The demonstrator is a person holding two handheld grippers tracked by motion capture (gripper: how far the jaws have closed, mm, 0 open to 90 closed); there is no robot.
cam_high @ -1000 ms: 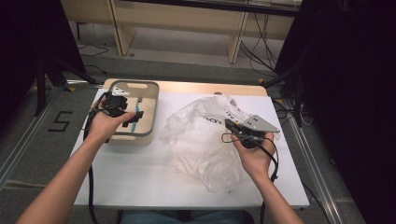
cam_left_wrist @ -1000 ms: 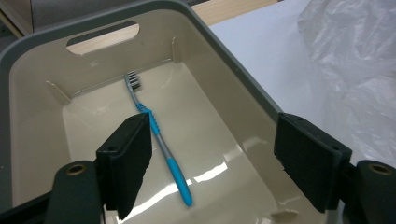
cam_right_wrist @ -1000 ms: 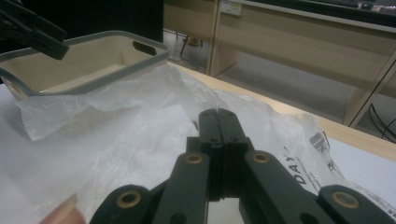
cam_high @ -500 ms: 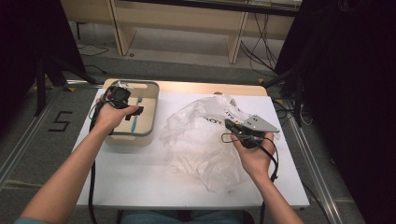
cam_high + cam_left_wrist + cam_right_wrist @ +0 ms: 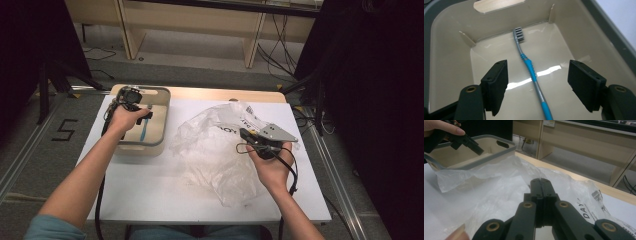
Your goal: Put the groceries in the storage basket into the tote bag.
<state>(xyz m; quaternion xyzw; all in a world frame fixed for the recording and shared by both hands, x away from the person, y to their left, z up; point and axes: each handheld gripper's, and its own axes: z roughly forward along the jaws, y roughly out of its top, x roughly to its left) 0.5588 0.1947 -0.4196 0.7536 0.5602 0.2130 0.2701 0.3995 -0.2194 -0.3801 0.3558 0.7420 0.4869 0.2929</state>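
My left tongs (image 5: 537,87) are hanging wide, jaws just closing a little, straddling the toothbrush (image 5: 531,70) lying in the beige bin (image 5: 451,57). My right tongs (image 5: 540,185) are pinching the clear plastic bag (image 5: 215,150) beside it.

My left gripper (image 5: 537,87): black jaws, brass rivets | my right gripper (image 5: 541,185): black, grey plate, black cable | my sleeve (image 5: 50,227): teal
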